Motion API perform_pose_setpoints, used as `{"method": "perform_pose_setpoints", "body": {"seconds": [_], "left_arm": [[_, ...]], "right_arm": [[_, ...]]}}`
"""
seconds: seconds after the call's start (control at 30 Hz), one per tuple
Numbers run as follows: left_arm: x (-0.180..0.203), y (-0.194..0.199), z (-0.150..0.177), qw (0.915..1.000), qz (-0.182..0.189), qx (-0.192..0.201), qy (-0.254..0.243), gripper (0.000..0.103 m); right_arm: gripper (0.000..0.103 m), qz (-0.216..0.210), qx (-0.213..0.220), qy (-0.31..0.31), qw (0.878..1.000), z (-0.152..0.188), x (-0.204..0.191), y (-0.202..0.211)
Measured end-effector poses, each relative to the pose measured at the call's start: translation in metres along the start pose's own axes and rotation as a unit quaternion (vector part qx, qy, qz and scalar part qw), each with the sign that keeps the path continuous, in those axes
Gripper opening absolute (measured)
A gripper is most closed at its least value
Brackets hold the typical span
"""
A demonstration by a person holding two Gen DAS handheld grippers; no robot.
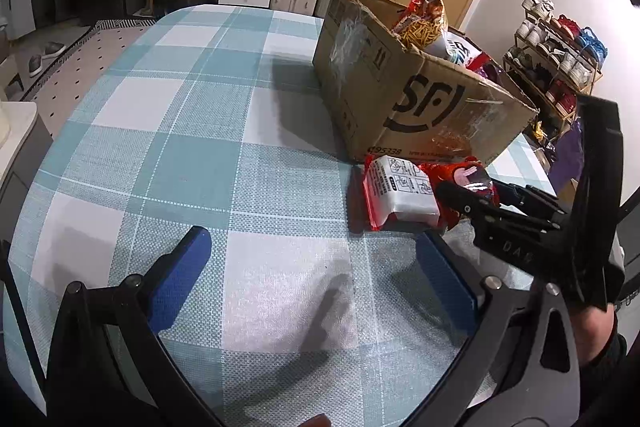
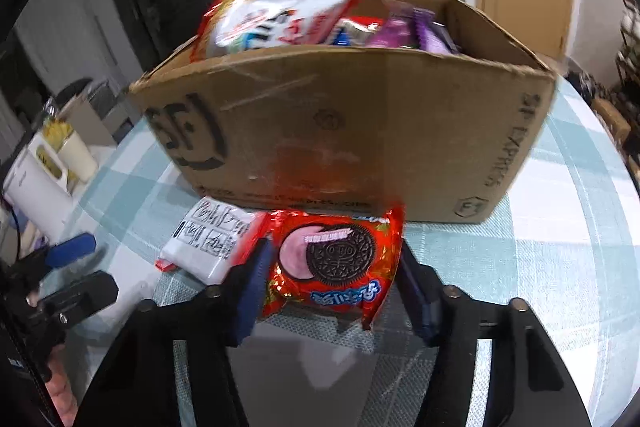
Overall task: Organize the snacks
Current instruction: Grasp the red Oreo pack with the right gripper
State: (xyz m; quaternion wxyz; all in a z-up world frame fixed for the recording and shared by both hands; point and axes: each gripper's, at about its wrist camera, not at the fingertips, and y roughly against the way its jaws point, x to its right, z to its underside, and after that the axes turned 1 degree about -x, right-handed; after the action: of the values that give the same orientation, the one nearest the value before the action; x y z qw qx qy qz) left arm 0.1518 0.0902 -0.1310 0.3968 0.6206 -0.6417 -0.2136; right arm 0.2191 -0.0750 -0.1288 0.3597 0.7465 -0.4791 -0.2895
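A red foil packet of chocolate sandwich cookies (image 2: 336, 267) is seen between the blue-padded jaws of the right gripper (image 2: 332, 279). The left pad presses the packet's edge, while the right pad stands just beside the other edge; whether the grasp is fully clenched cannot be told. The packet lies low over the counter covered in a teal and white checked cloth (image 2: 540, 247), directly before the front wall of a brown cardboard box printed with a black logo (image 2: 352, 131).

Just left of the right jaws, a white and red wrapped snack pack with black printed panels (image 2: 208, 247) is laid on the cloth, touching the cookie packet and near the foot of the box. In the left wrist view this white pack (image 1: 400, 191) is seen ahead and to the right of the left jaws, with the right gripper (image 1: 468, 195) reaching in over the red packet (image 1: 464, 173).

The left gripper (image 1: 316, 267) is held released, its blue pads wide apart above bare cloth (image 1: 180, 127), with nothing between them.

The box (image 1: 412, 99) is filled with assorted snack bags, among them a tall red bag picturing fries (image 1: 424, 15) rising above the rim.
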Motion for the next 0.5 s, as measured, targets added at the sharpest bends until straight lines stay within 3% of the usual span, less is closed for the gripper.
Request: {"method": "perform_pose_setpoints", "body": {"seconds": [0.13,0.5], "left_arm": [[0.0,0.002,0.0,1.0,-0.004,-0.004,0.003,0.102],[0.005,0.014,0.003,0.9997,-0.025,0.001,0.003,0.102]], "right_arm": [[0.049,-0.007,0.006,0.016,1.0,-0.003,-0.008,0.001],[0.049,-0.041,0.022,-0.026,0.999,0.006,0.012,0.023]]}}
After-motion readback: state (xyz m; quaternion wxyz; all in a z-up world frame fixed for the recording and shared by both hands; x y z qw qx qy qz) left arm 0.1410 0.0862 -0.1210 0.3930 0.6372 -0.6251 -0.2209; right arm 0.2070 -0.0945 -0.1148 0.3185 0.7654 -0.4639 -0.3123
